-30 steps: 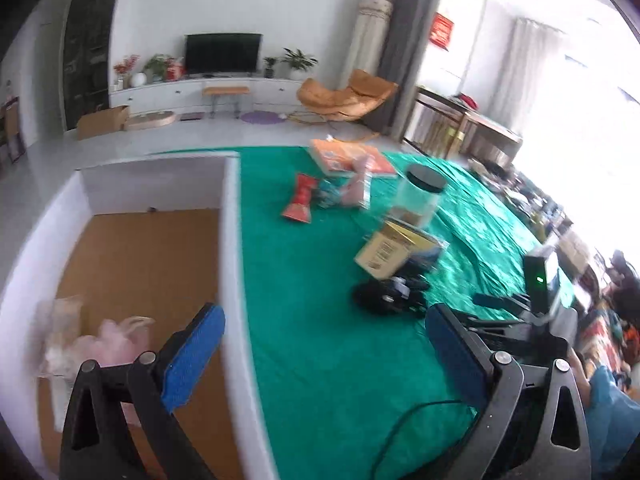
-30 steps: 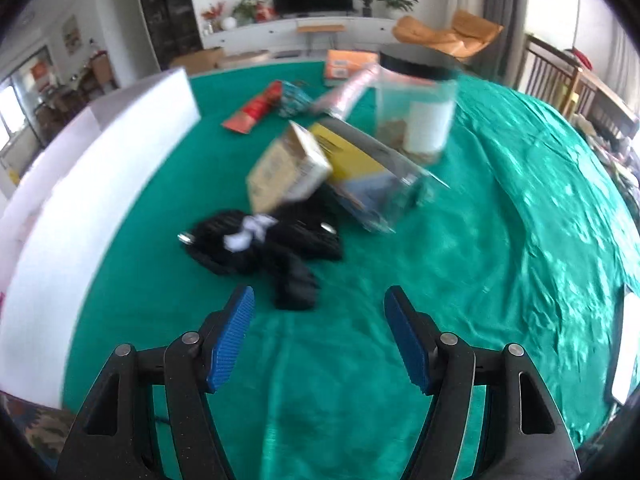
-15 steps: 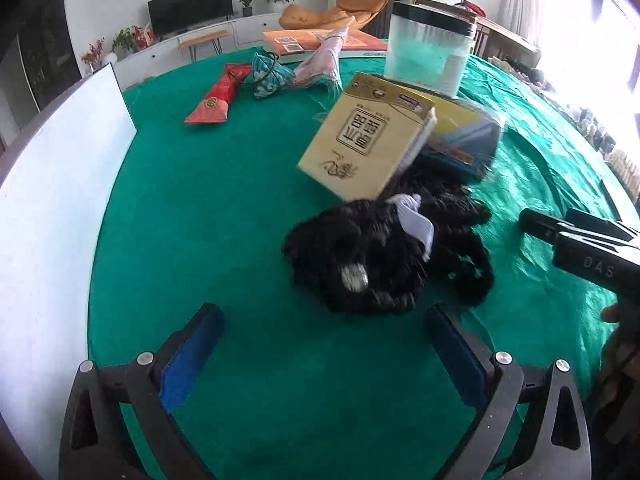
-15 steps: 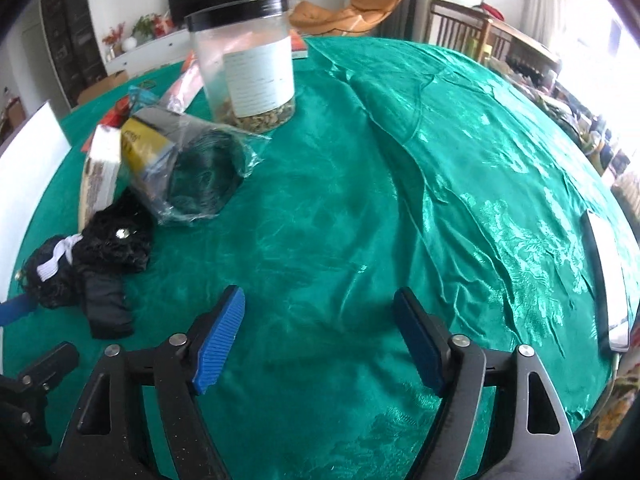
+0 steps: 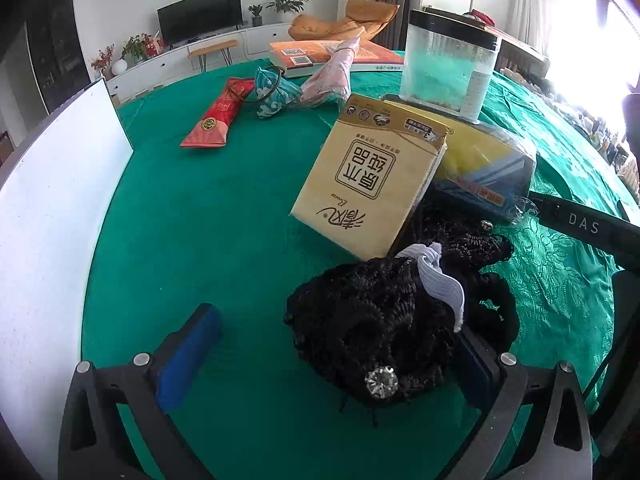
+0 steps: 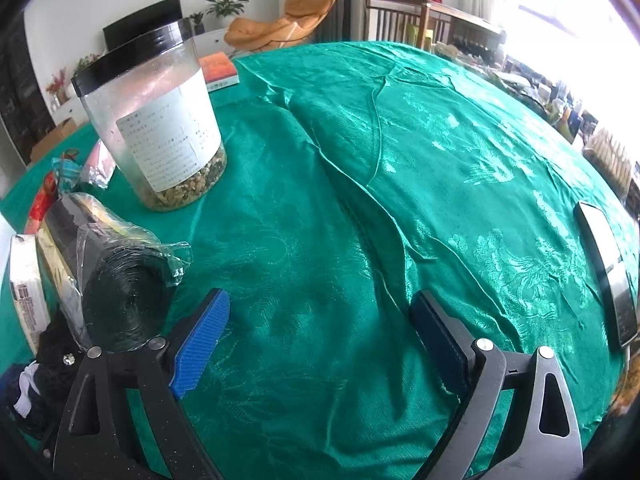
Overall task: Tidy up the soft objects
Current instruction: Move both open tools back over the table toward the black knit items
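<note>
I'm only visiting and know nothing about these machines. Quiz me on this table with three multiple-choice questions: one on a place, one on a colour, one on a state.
1. The yellow tissue pack leans beside:
A. the black knit bundle
B. the red pouch
C. the orange book

2. The tablecloth is:
A. white
B. green
C. red

3. The clear jar is:
A. tipped over
B. lidless
C. upright, lid on

Answers:
1 A, its lower edge meets the bundle.
2 B, shiny green fabric.
3 C, the black lid sits on top.

The tissue pack (image 5: 372, 184) hides part of the black knit bundle (image 5: 376, 320) behind it.
</note>
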A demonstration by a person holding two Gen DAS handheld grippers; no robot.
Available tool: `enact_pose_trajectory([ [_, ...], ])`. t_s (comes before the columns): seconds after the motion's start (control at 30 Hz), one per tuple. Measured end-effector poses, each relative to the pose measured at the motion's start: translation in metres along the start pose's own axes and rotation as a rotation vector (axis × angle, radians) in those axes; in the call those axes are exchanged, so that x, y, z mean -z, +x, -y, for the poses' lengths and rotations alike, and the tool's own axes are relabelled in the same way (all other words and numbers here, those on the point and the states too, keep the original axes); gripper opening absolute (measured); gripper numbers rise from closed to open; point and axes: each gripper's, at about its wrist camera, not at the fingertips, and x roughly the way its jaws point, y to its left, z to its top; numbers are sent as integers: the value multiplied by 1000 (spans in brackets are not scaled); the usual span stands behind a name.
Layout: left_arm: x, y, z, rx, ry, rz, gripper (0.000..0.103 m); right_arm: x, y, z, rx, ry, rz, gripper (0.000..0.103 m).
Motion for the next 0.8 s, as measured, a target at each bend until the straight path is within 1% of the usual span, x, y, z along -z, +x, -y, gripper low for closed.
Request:
enact_pose_trajectory([
  [0.8, -1, -1, -1, -2, -2, 0, 103, 0, 0, 1, -1, 1, 0, 94],
])
